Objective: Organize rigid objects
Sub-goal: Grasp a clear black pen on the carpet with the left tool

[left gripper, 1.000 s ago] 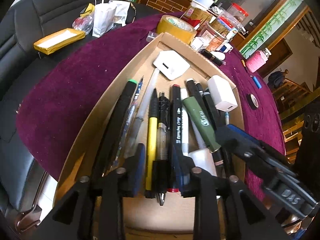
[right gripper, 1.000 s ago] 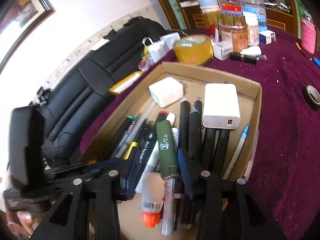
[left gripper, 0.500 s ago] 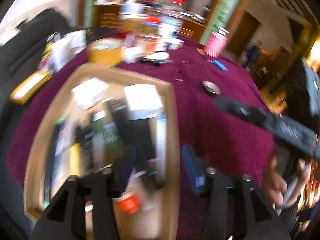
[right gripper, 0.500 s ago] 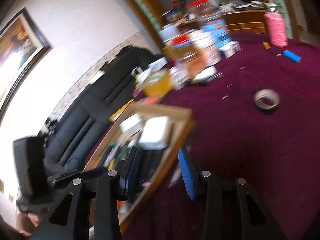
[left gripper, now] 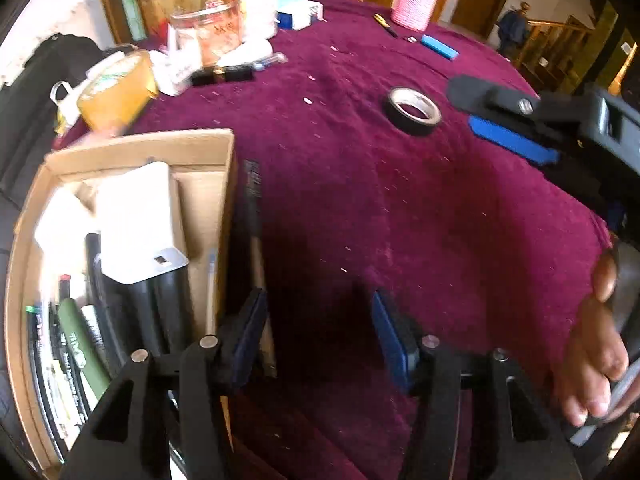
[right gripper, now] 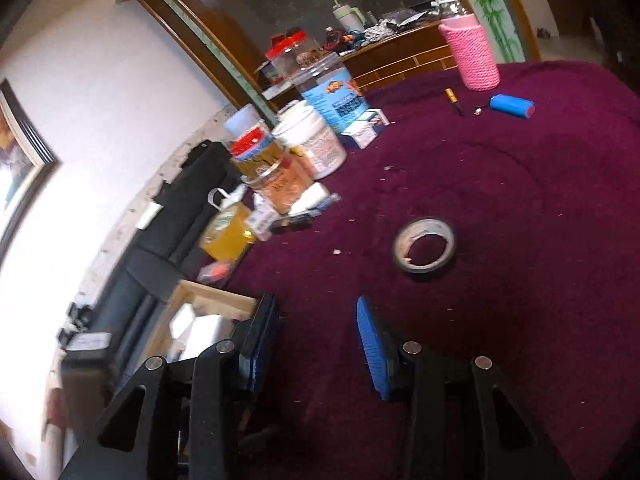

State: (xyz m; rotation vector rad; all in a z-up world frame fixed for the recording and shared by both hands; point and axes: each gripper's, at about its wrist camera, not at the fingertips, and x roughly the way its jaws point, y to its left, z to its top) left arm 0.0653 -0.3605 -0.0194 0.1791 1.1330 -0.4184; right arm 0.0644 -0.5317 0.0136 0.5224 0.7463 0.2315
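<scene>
Now both grippers, left gripper [left gripper: 318, 336] and right gripper [right gripper: 316, 344], agape above purple tablecloth [left gripper: 400, 208].

One cardboard box [left gripper: 224, 152] sits on the counter [left gripper: 400, 220]. Two tape rolls: one black [left gripper: 414, 111], one yellow [left gripper: 114, 96]. One pink cylinder [right gripper: 474, 54], one blue cylinder [right gripper: 513, 106]. Two white blocks lie in the box, the nearer one [left gripper: 136, 220] clearest. The pens [left gripper: 76, 352] are too crowded to count. Two hand-held grippers: left [left gripper: 316, 332], right [right gripper: 316, 332].
</scene>
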